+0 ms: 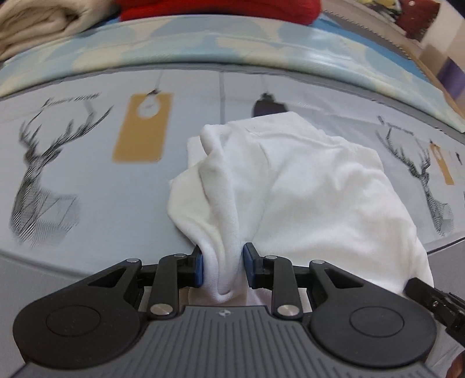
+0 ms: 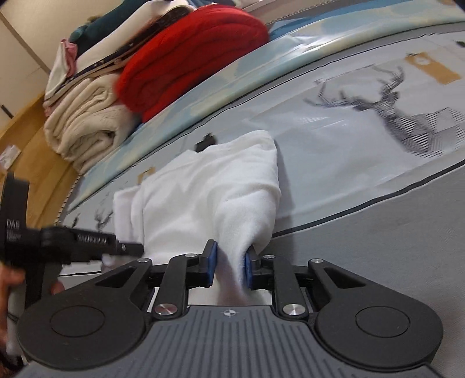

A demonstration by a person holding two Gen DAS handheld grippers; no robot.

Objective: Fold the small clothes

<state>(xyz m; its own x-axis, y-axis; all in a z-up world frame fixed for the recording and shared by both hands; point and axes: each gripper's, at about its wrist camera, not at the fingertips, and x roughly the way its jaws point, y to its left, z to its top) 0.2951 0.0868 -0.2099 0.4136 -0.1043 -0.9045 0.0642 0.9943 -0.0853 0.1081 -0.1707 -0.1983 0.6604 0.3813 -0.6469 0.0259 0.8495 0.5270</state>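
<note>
The white garment (image 1: 305, 186) lies part-folded on the bed, a small soft knit piece, with one bunched end gathered up into each pair of tongs. In the left wrist view its bulk spreads ahead and to the right of the left gripper (image 1: 222, 266), and a thick rolled fold runs from the jaws straight away from the camera, so the long axis there follows the line of the fingers. The blue pads (image 1: 198, 269) stand narrow and press on that roll from both sides: the cloth is clamped.

In the right wrist view the same garment (image 2: 203, 192) stretches ahead of the right gripper (image 2: 228, 263) and up to the left, narrowing to a pinched corner between the pads (image 2: 211, 261). These jaws are also narrow and hold cloth, though blur hides how tightly. To the left of them the left gripper (image 2: 87, 241) appears as a dark blurred body, with part of a hand (image 2: 8, 279) at the frame's edge.

The garment rests on a pale grey bedsheet (image 1: 87, 180) printed with line-drawn deer heads (image 1: 43, 174) and tan tags (image 1: 142, 128). Beyond the tongs a light blue patterned cover (image 1: 203, 37) crosses the bed. On it sit a folded red blanket (image 2: 186, 55) and a stack of cream blankets (image 2: 84, 122), with more folded textiles above. A wooden panel (image 2: 29, 122) and cream wall (image 2: 43, 26) stand behind.
</note>
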